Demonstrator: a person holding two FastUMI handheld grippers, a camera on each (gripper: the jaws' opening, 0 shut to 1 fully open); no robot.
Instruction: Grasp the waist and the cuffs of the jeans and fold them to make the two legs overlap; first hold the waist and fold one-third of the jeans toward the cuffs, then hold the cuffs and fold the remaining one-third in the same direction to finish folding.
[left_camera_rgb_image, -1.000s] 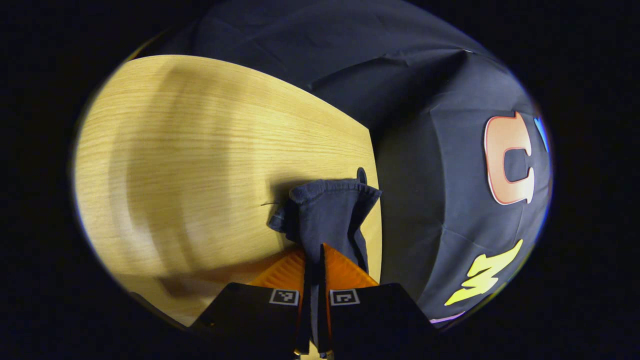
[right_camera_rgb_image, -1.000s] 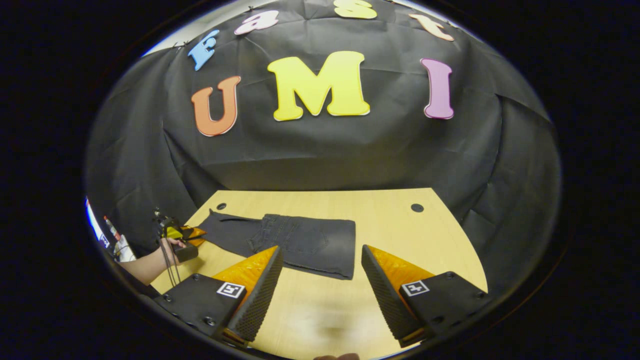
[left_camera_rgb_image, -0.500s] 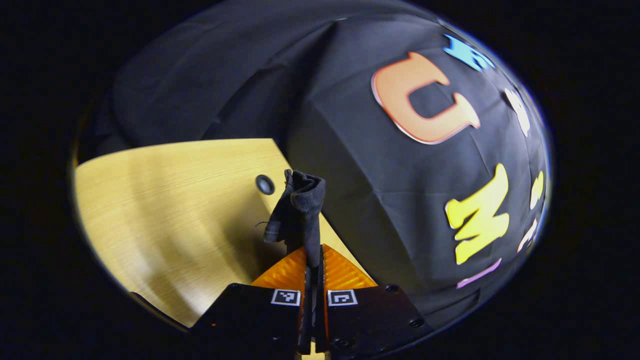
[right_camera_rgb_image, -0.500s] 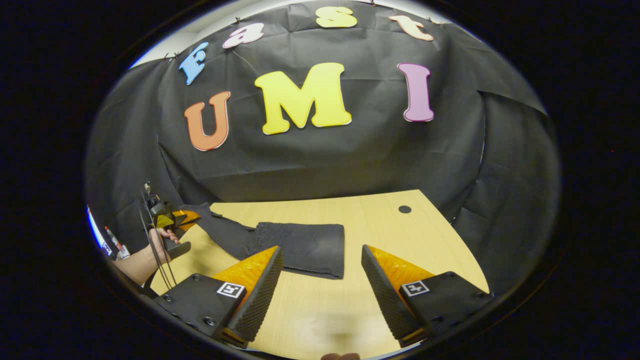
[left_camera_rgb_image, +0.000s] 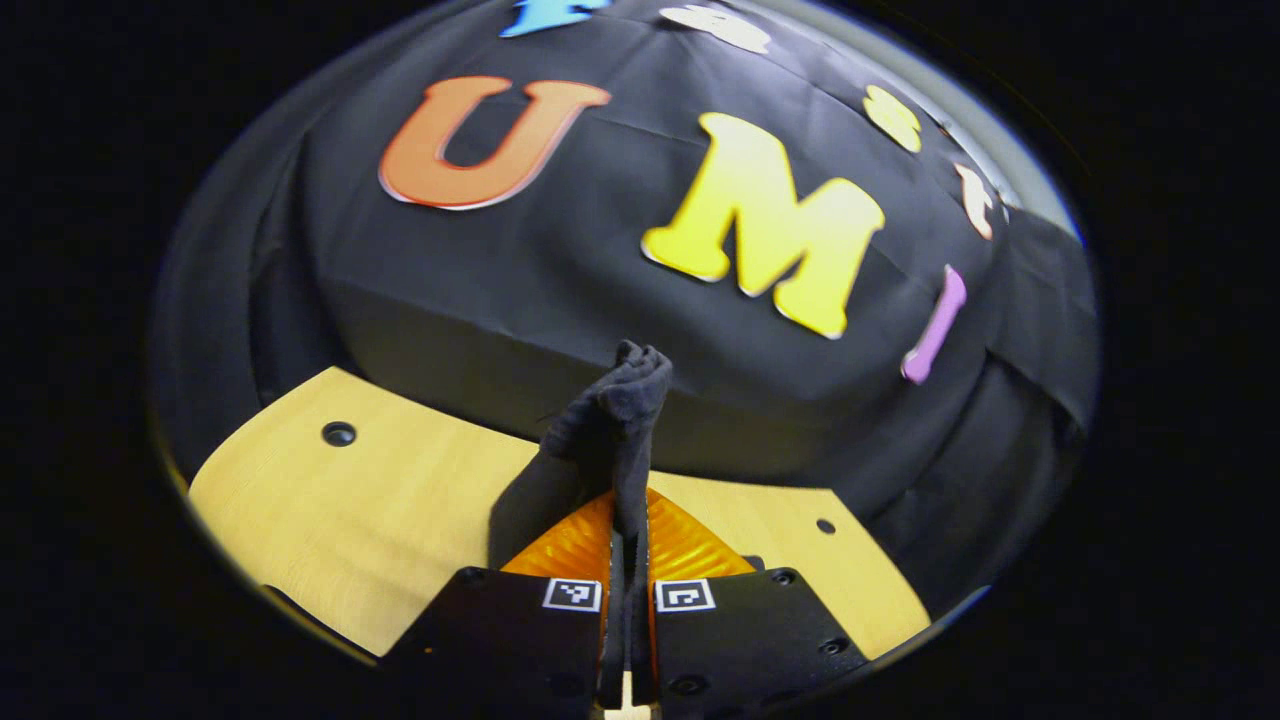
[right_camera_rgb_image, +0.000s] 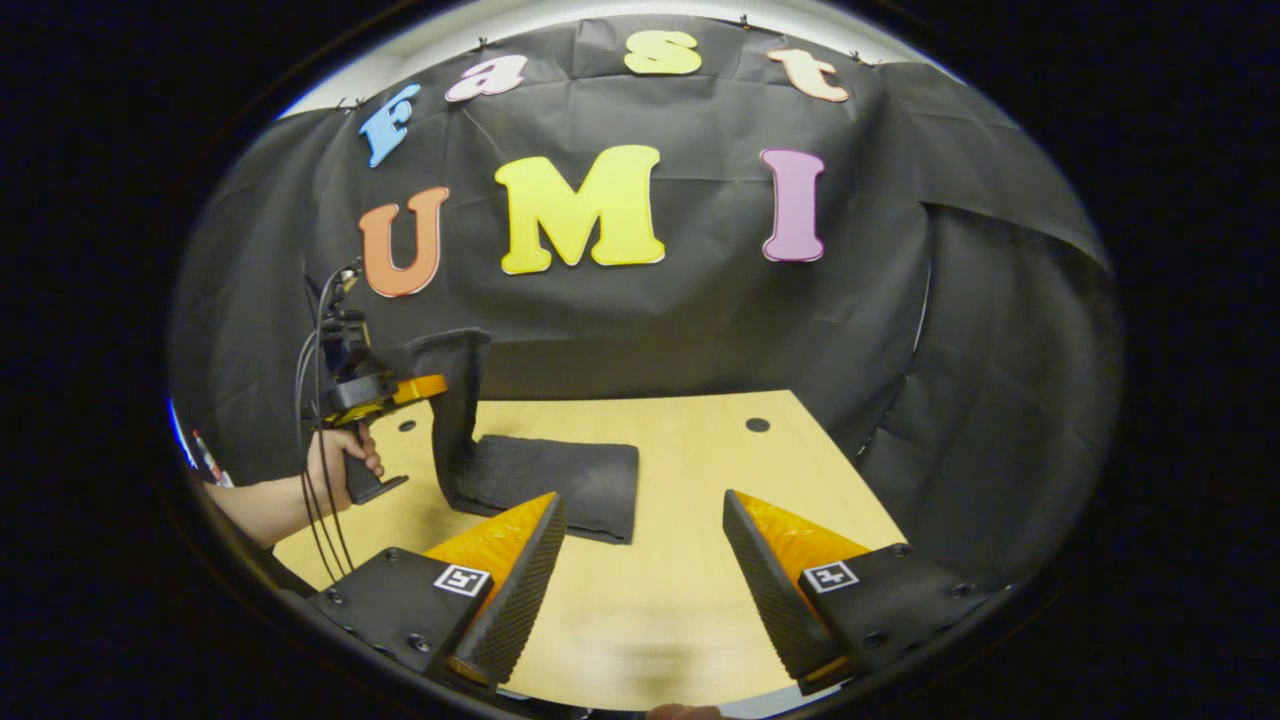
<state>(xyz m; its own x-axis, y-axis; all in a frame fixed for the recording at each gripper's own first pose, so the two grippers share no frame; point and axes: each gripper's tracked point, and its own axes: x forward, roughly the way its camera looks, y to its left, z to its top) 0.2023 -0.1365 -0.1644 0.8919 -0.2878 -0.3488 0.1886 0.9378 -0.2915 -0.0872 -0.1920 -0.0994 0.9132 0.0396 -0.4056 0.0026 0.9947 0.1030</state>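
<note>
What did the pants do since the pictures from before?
The left gripper has lifted the cuffs up off the table, so that end of the jeans now hangs upright instead of lying flat. It stays shut on them. The folded part stays on the table, and the right gripper stays open, holding nothing.

Wooden table (right_camera_rgb_image: 680, 560) with round holes (right_camera_rgb_image: 757, 425).

The light wooden table (right_camera_rgb_image: 690, 590) carries the dark jeans (right_camera_rgb_image: 555, 480), whose folded portion lies flat on its left half, near the far edge.
</note>
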